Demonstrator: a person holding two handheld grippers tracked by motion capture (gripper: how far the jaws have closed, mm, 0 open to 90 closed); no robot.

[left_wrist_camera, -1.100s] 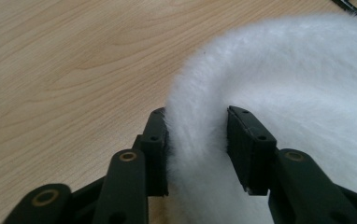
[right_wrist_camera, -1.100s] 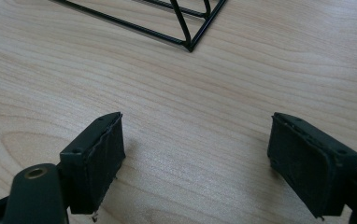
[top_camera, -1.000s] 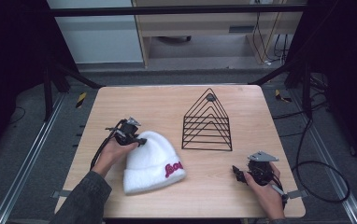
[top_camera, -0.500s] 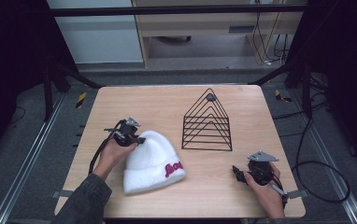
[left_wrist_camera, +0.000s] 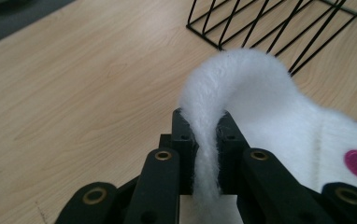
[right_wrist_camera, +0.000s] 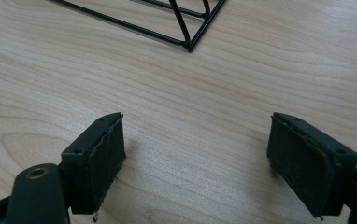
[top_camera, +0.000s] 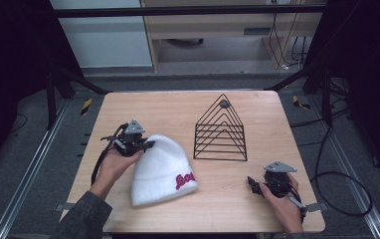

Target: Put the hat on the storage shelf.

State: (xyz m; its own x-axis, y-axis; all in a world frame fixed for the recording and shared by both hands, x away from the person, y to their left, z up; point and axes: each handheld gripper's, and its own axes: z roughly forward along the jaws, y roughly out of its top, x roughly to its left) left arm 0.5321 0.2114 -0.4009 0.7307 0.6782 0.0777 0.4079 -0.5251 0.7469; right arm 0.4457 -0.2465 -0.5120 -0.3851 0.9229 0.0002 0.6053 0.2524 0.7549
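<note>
The left gripper (top_camera: 145,145) pinches the crown of the white beanie (top_camera: 164,172) (pink lettering on its cuff), left of centre in the high view. The right gripper (right_wrist_camera: 195,158), lower right, rests spread apart near the black wire rack (top_camera: 221,130).

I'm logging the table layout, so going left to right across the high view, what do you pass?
Left gripper pinching the white beanie → black wire rack → right gripper, jaws open, over bare table.
</note>
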